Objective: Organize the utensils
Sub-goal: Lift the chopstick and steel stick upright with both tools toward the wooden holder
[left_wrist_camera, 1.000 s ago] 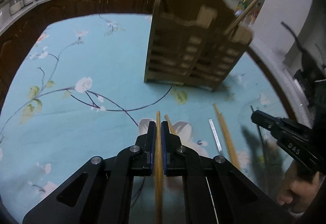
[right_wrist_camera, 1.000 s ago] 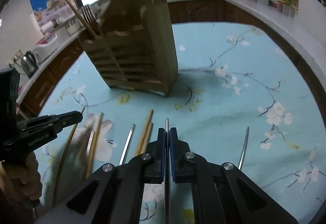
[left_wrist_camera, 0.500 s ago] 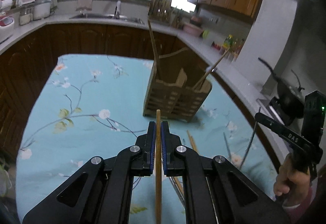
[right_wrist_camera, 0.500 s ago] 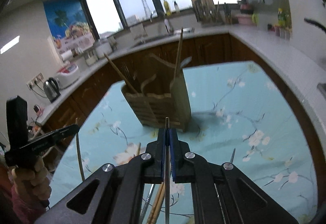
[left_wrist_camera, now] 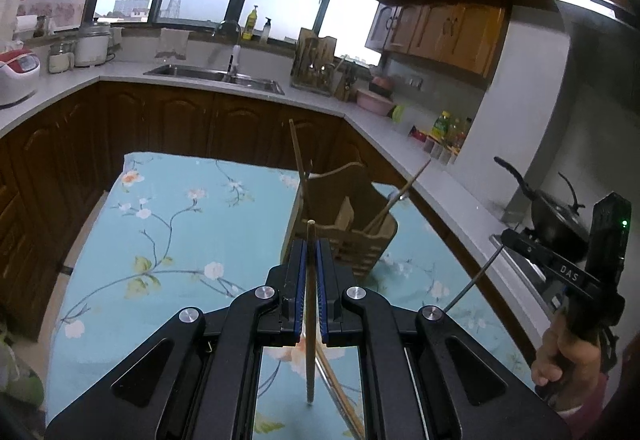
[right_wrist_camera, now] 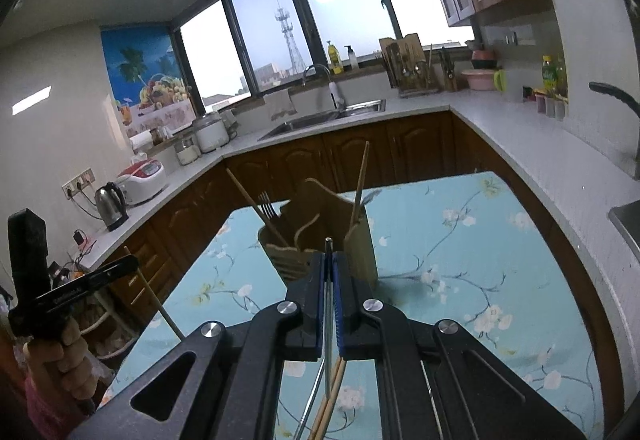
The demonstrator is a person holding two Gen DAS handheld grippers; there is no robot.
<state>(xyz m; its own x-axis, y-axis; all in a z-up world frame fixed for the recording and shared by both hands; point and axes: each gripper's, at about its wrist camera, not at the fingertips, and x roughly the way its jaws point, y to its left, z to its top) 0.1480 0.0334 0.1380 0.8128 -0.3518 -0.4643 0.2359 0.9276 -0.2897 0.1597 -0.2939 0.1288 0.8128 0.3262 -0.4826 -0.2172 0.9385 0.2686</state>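
I am holding my left black two-finger gripper (left_wrist_camera: 311, 252) above the table, its blue-lined jaws pinching a long wooden chopstick (left_wrist_camera: 310, 320) that is running straight down between them, one end poking out past the fingertips. My right black gripper (right_wrist_camera: 328, 260) is clamping a thin metal chopstick (right_wrist_camera: 328, 304) the same way, jaws narrow around it. Both tools are pointing toward the slatted wooden utensil holder (right_wrist_camera: 320, 240), which is standing upright on the light-blue floral tablecloth (left_wrist_camera: 172, 240) with a fork and wooden sticks leaning inside. Below my right gripper, more wooden chopsticks (right_wrist_camera: 330, 396) are lying on the cloth, still outside the holder.
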